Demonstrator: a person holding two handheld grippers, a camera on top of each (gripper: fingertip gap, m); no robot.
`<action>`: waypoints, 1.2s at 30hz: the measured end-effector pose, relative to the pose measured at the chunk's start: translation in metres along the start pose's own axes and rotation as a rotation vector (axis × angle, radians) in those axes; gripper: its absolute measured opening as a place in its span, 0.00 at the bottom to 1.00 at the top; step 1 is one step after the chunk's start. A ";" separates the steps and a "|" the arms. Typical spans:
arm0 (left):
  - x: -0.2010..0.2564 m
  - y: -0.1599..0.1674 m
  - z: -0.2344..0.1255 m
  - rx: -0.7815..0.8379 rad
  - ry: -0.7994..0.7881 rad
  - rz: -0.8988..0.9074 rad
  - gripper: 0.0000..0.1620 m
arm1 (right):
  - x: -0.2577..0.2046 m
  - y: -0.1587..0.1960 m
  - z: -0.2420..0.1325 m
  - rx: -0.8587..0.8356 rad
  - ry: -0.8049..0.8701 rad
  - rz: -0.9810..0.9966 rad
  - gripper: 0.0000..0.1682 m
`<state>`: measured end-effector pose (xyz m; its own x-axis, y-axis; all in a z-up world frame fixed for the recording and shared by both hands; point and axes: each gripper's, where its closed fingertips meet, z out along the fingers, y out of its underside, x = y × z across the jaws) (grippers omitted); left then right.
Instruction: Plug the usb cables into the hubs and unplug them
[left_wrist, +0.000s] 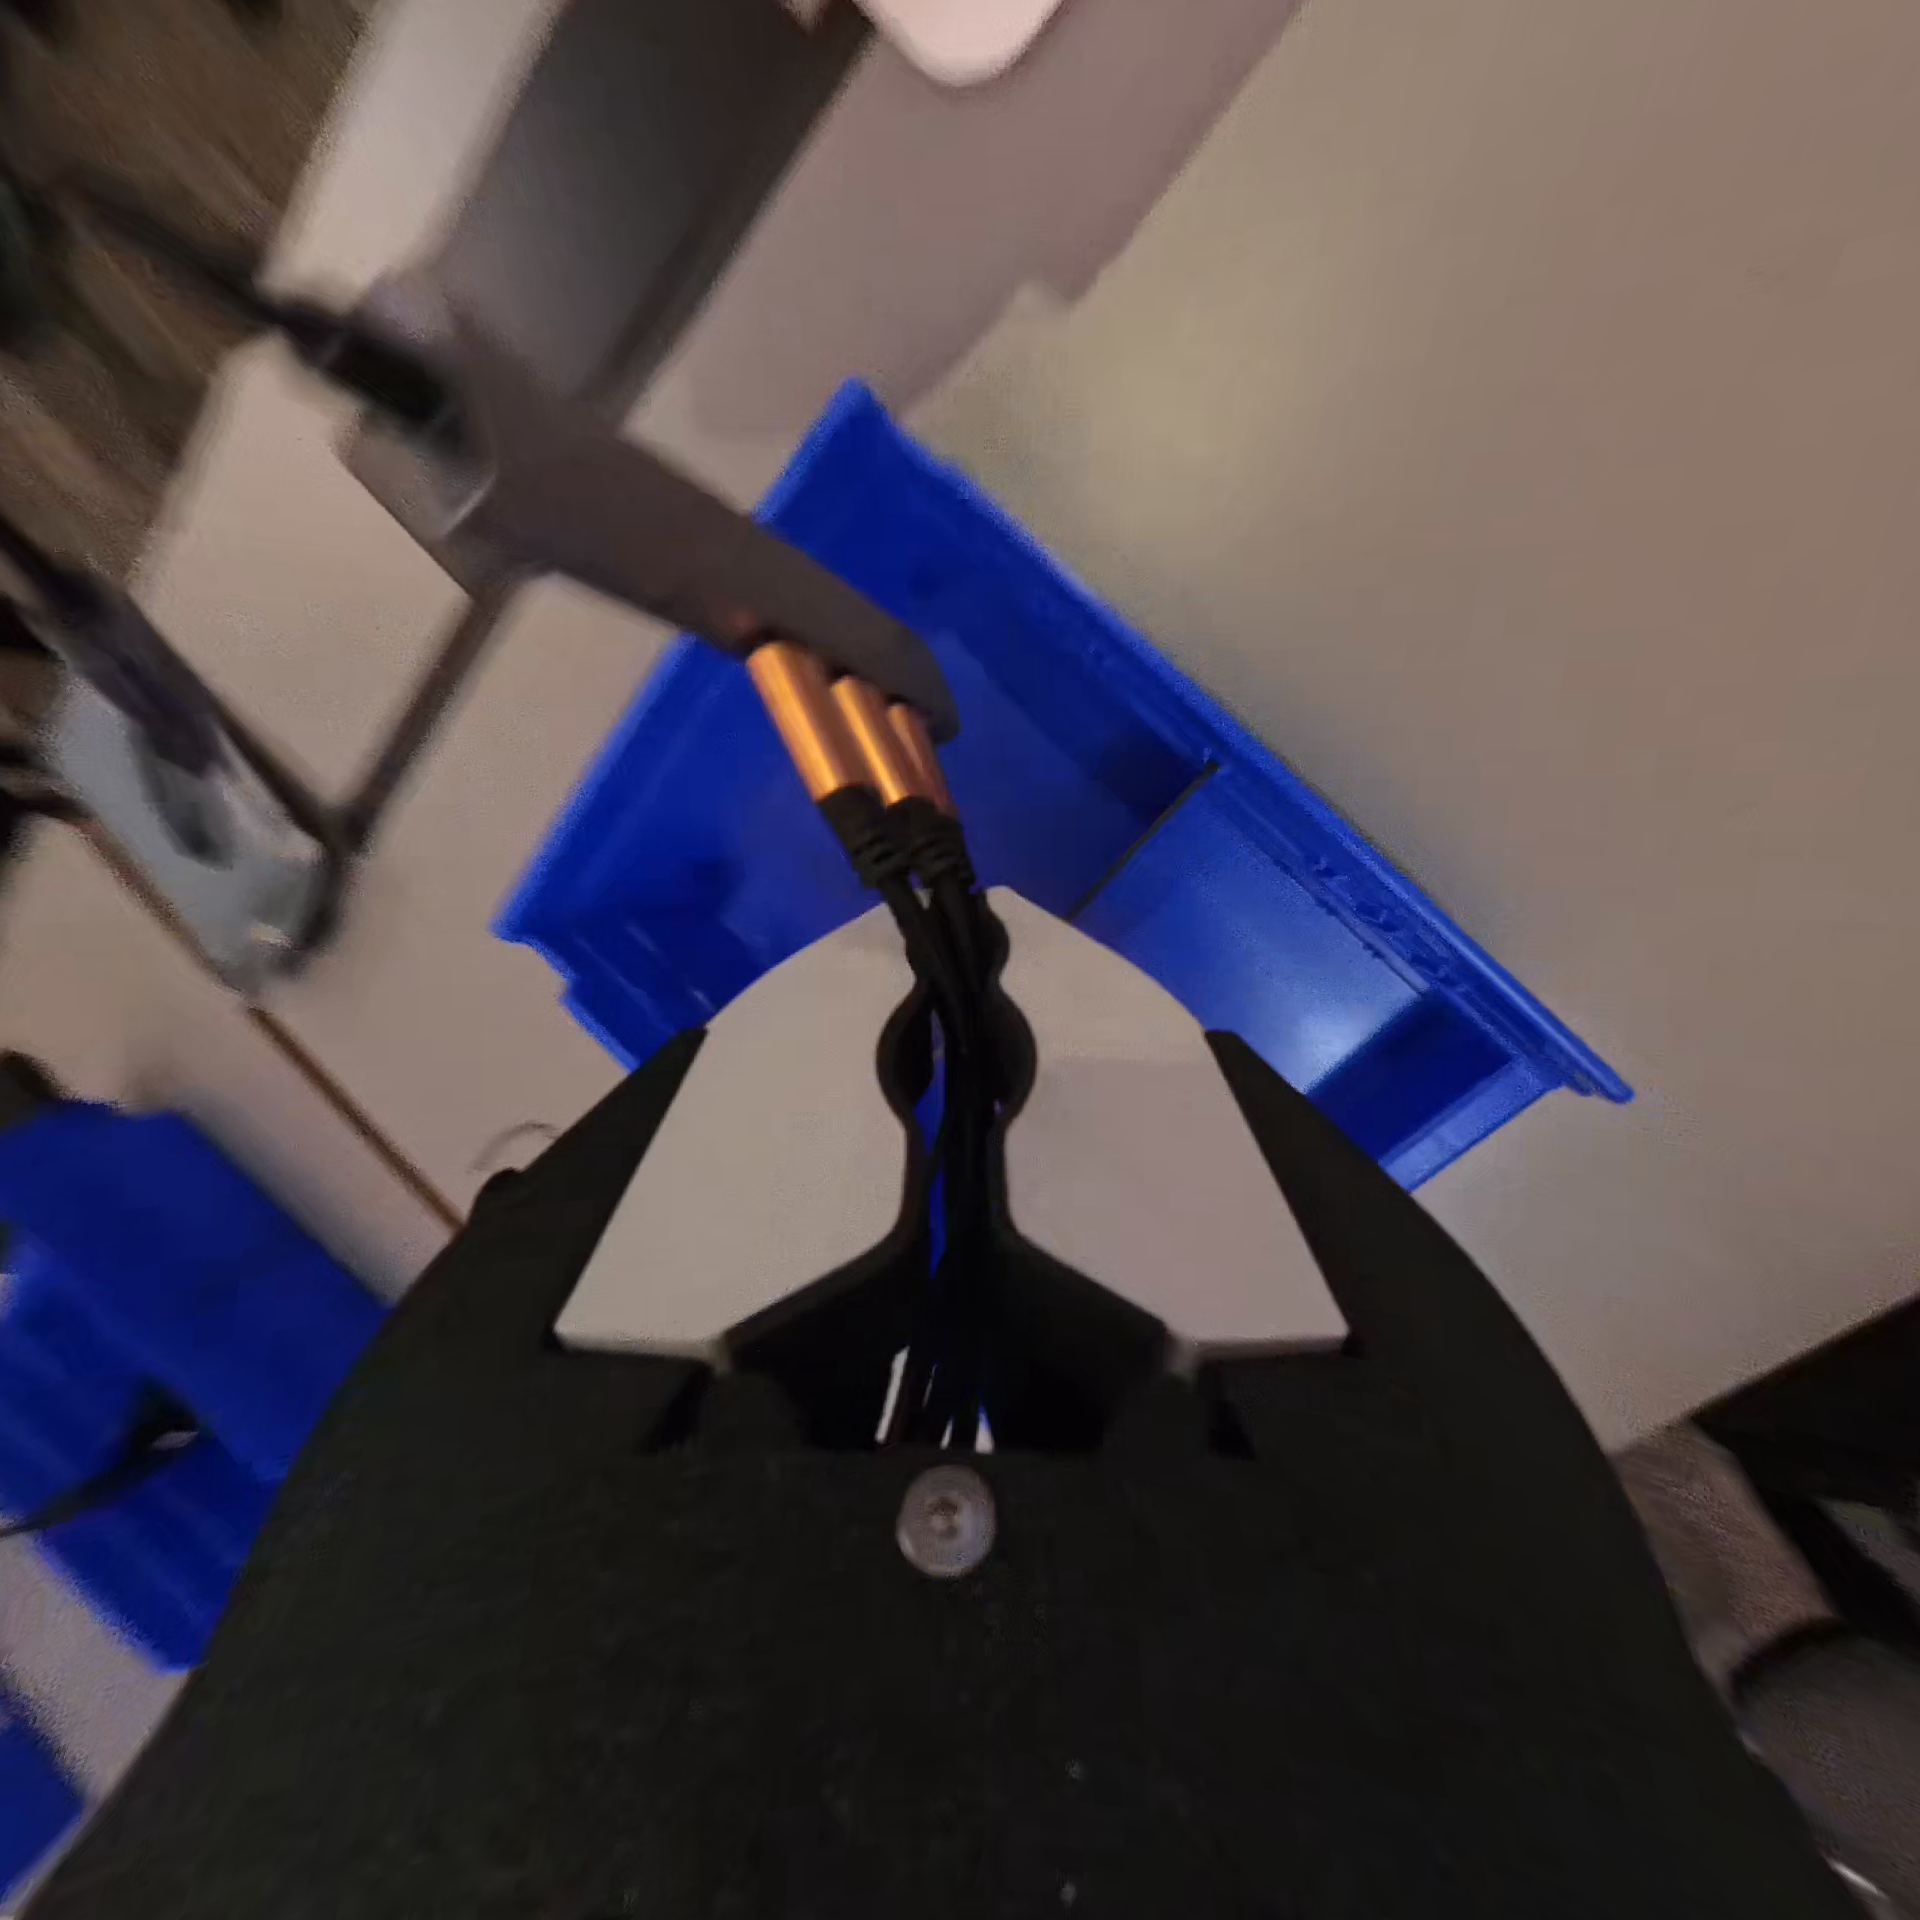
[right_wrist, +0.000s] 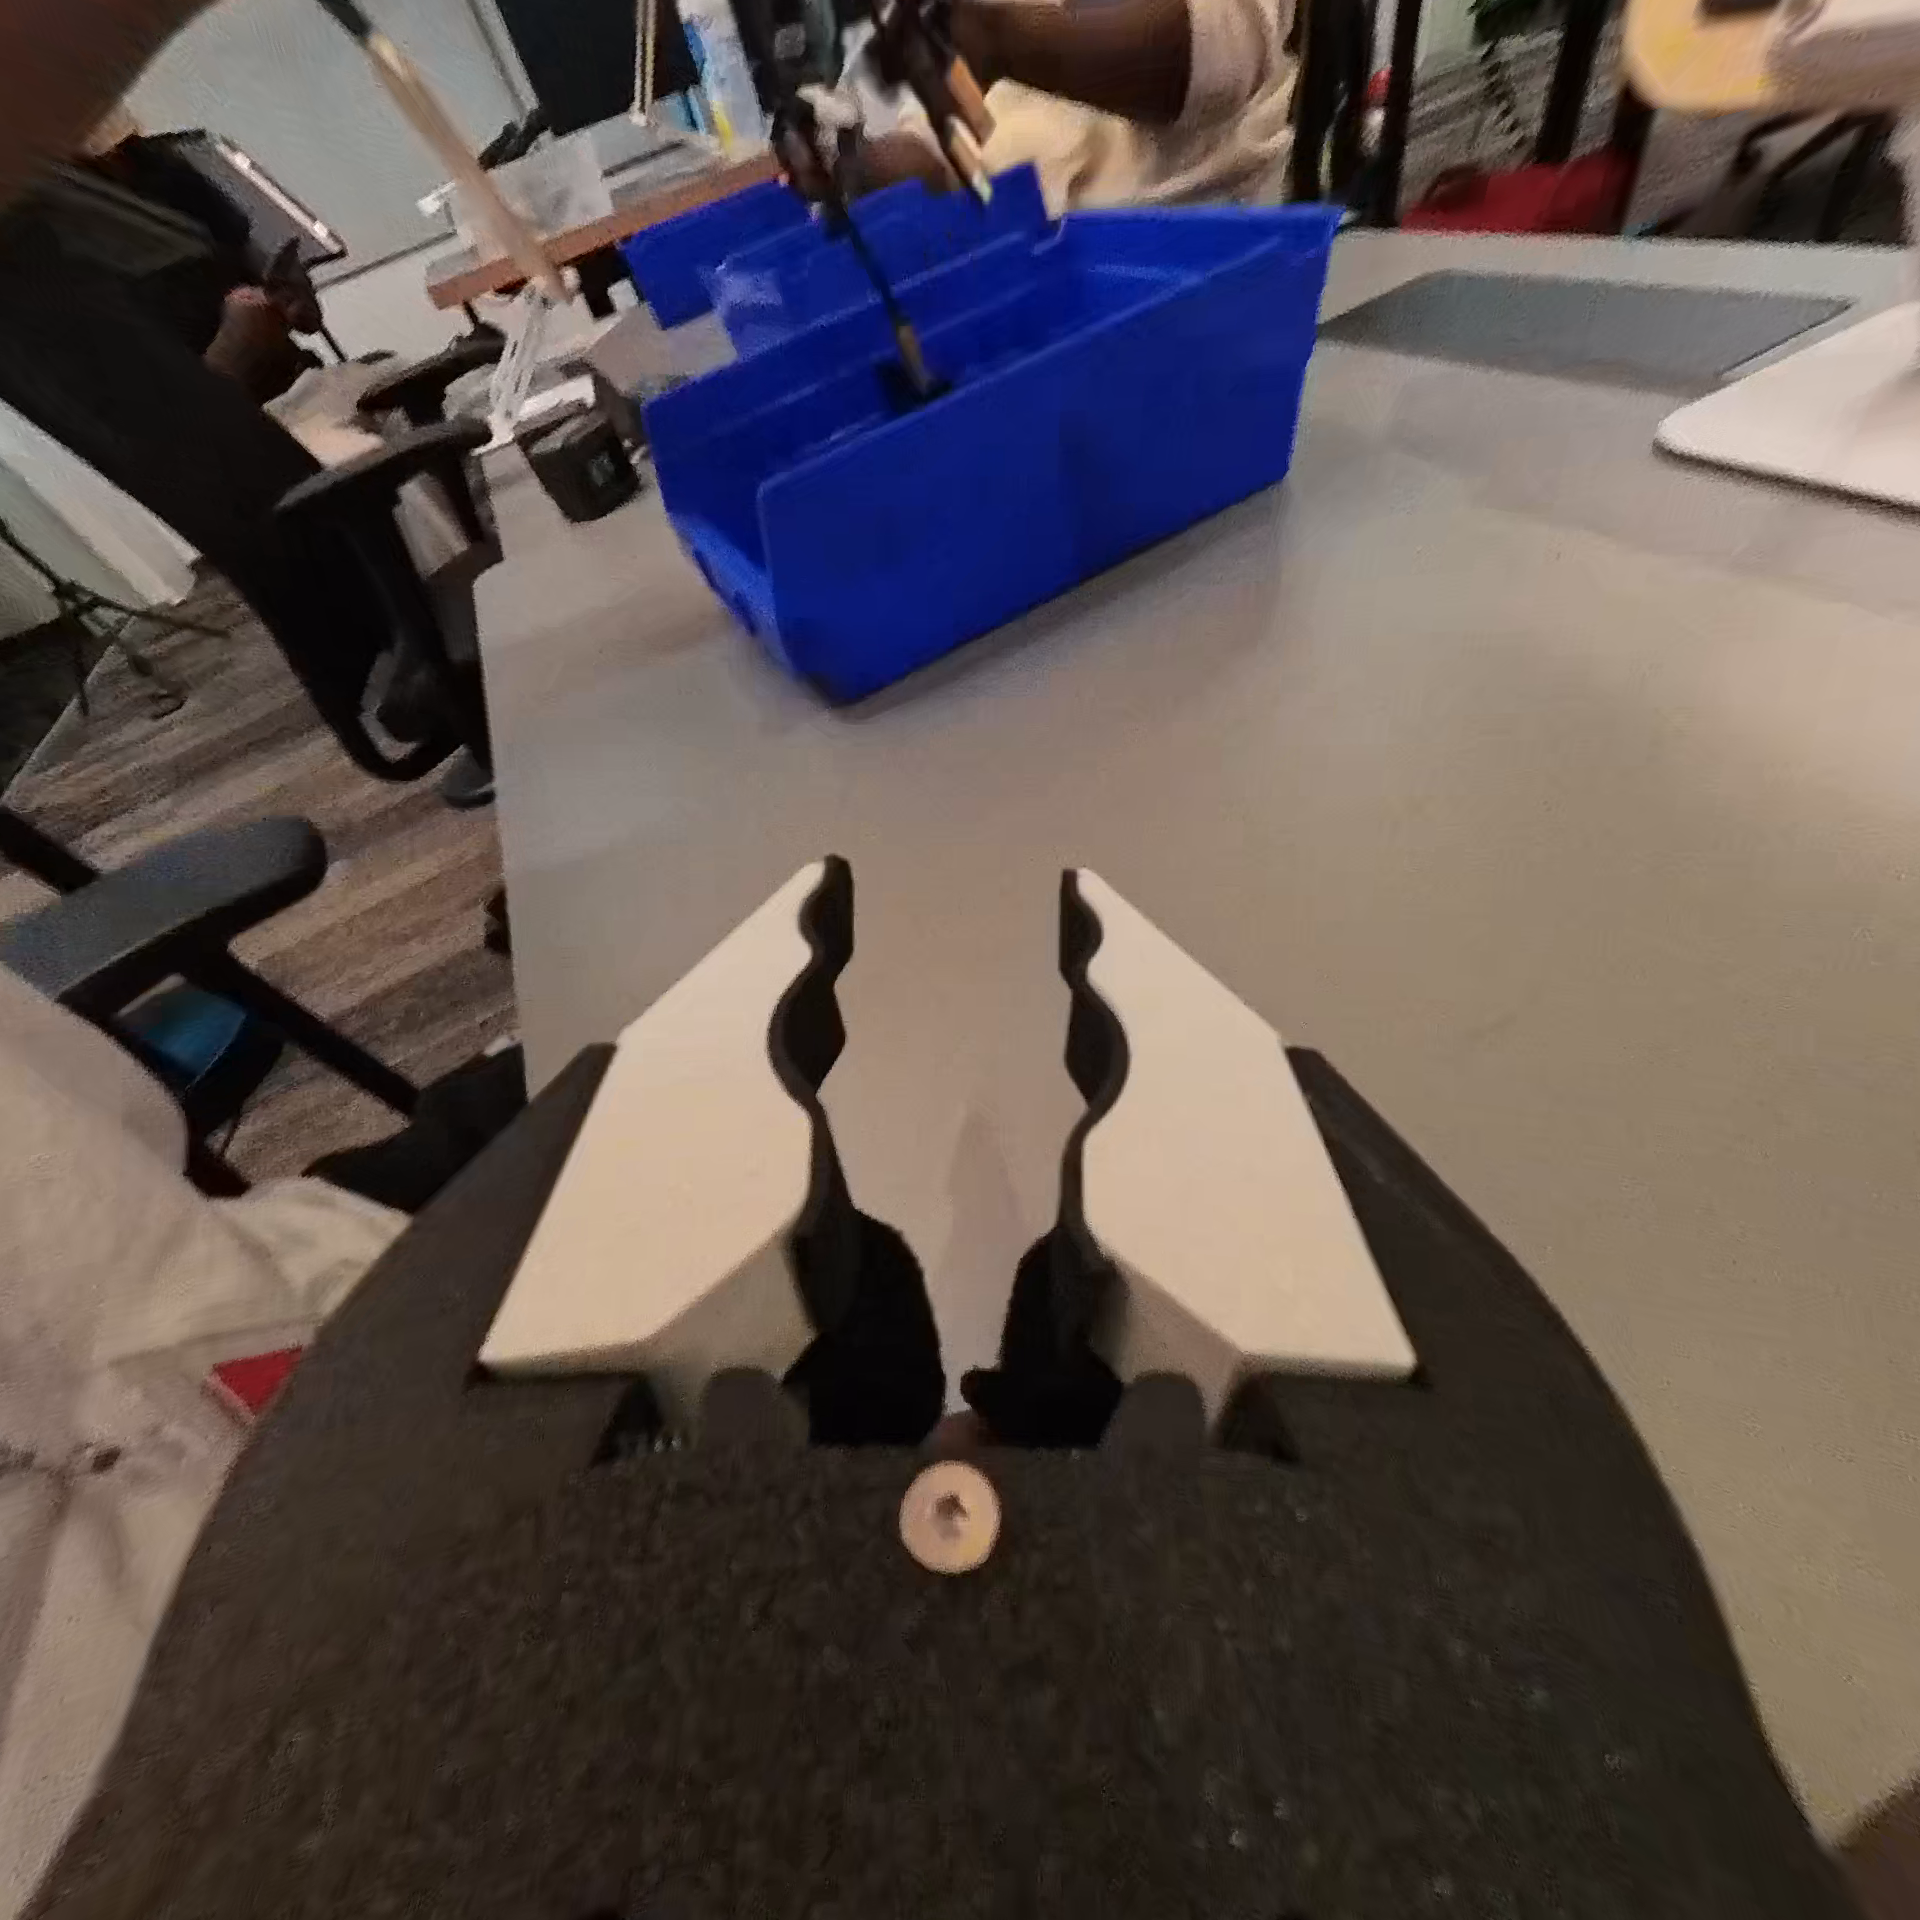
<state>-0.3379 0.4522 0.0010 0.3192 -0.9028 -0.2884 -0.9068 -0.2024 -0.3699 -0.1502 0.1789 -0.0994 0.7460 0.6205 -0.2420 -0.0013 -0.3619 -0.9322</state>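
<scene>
Black cables (left_wrist: 951, 997) pinched in left fingers (left_wrist: 1023, 1049), seemingly.

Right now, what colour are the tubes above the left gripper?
Copper-orange tubes, clearest in the left wrist view.

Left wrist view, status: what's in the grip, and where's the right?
Left hand-held gripper shut on black cables with copper-coloured tips, above blue bin. Right hand-held gripper open, empty, over grey table.

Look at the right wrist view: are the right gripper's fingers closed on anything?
No. The right gripper has its fingers apart over the bare grey table, with nothing between them.
</scene>
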 end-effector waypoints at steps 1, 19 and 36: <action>0.005 -0.010 -0.015 0.045 -0.051 0.053 0.03 | 0.004 -0.012 0.000 0.032 0.030 -0.005 0.23; 0.201 -0.064 0.011 0.107 -0.562 0.985 0.02 | -0.048 -0.065 -0.031 -0.192 0.126 -0.716 0.21; 0.316 -0.068 0.002 0.540 -0.440 0.804 0.12 | 0.047 -0.017 -0.002 -0.126 0.508 -0.992 0.05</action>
<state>-0.1748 0.1811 -0.0666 -0.1499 -0.4577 -0.8764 -0.6873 0.6854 -0.2404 -0.1135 0.2133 -0.0940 0.5644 0.3282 0.7575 0.7905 0.0496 -0.6105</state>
